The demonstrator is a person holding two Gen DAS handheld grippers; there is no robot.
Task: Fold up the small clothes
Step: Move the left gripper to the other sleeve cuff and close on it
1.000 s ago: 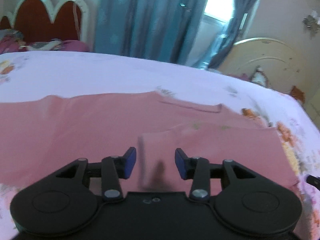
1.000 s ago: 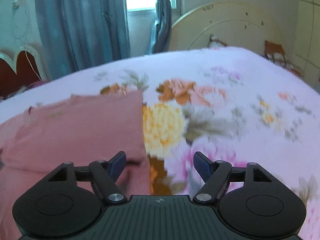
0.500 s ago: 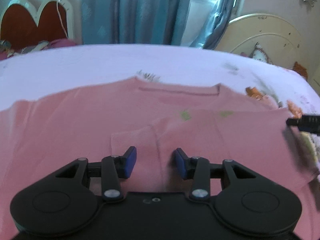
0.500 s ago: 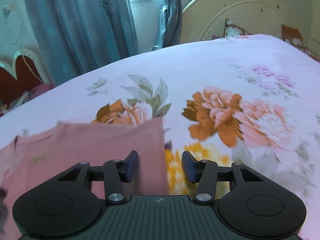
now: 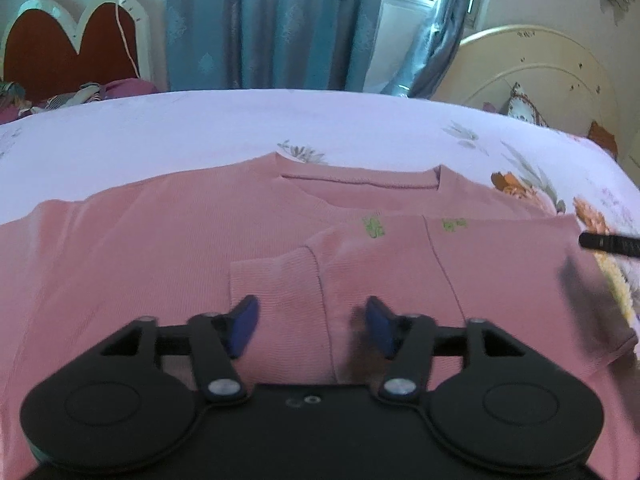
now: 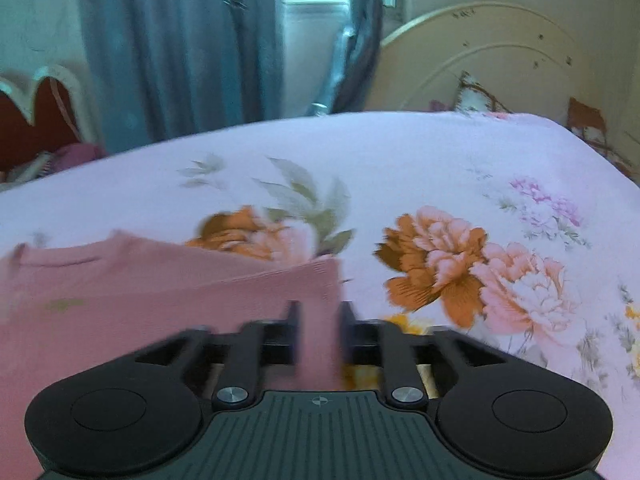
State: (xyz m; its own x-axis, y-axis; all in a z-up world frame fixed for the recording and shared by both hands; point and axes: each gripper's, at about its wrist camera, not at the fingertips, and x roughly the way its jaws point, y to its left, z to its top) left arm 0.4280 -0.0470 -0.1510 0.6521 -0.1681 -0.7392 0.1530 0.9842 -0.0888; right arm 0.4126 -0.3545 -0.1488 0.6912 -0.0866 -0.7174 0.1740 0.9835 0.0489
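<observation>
A pink ribbed sweater (image 5: 168, 248) lies flat on the floral bedsheet (image 5: 200, 132), neckline away from me, with one sleeve folded across its front. The sleeve's cuff (image 5: 276, 280) lies just ahead of my left gripper (image 5: 312, 324), which is open and empty above it. In the right wrist view the sweater's right folded edge (image 6: 316, 280) runs between the jaws of my right gripper (image 6: 318, 320), which are nearly closed around the fabric. A fingertip of the right gripper shows at the right edge of the left wrist view (image 5: 608, 242).
The sheet (image 6: 460, 184) extends right of the sweater with large flower prints. A cream headboard (image 6: 480, 64) stands at the far right, blue curtains (image 5: 276, 24) and a window behind, and a red heart-shaped headboard (image 5: 68, 48) at the far left.
My right gripper's jaws have narrowed from wide open to nearly closed around the sweater's right edge. My left gripper has shifted so the folded sleeve's cuff sits between its open jaws.
</observation>
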